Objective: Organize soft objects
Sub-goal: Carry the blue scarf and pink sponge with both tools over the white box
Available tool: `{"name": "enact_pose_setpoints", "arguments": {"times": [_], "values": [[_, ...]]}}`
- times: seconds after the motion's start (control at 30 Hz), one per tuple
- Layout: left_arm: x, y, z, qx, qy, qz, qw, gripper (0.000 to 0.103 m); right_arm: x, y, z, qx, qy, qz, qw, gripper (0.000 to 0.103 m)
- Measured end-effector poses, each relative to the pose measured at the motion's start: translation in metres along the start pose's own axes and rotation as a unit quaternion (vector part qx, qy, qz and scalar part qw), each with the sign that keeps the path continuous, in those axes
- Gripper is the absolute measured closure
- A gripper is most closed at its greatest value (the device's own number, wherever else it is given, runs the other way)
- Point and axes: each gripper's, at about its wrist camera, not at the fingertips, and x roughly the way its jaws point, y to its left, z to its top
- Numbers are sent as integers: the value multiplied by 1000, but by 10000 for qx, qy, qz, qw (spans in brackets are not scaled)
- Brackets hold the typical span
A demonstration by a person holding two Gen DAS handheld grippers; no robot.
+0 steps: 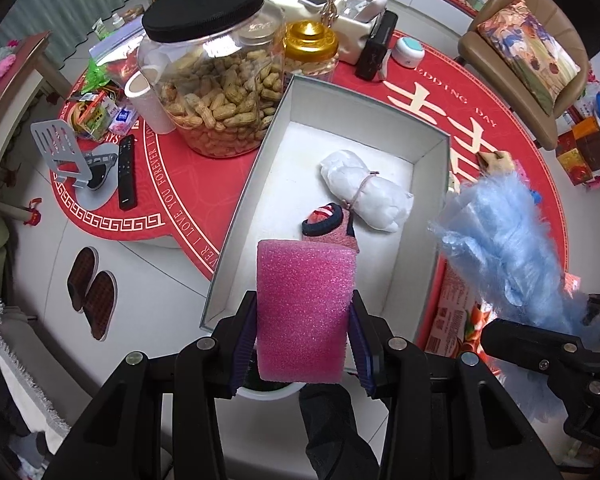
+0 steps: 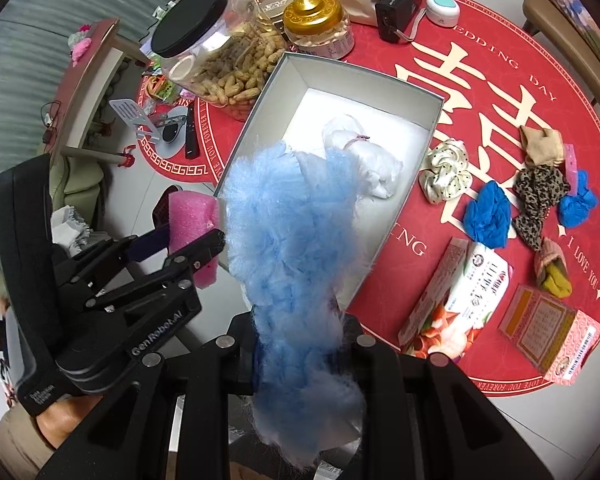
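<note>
My left gripper [image 1: 304, 344] is shut on a pink foam block [image 1: 306, 308], held over the near end of an open grey box [image 1: 432, 156]. Inside the box lie a white tied bundle [image 1: 362, 190] and a striped rolled sock [image 1: 332, 226]. My right gripper [image 2: 300, 344] is shut on a fluffy light-blue bundle [image 2: 292, 240], held over the box's near right side [image 2: 428, 128]. In the right wrist view the left gripper [image 2: 188, 240] with the pink foam [image 2: 190, 210] shows at the left.
On the red round table mat [image 2: 480, 80] lie a cream dotted scrunchie [image 2: 446, 174], two blue bundles [image 2: 486, 214], a leopard-print cloth [image 2: 538, 196], socks [image 2: 552, 268] and cartons [image 2: 456, 300]. A peanut jar [image 1: 216, 80] and a gold-lidded jar [image 1: 310, 42] stand beyond the box.
</note>
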Motion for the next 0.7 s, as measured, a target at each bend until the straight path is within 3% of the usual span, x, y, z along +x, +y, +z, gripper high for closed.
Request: {"name": "enact_pose_setpoints", "arguments": {"times": [0.7], "values": [[59,-3,12,-237,293,252,9990,59,57,-10,45,217,100,94,9997,77]]}}
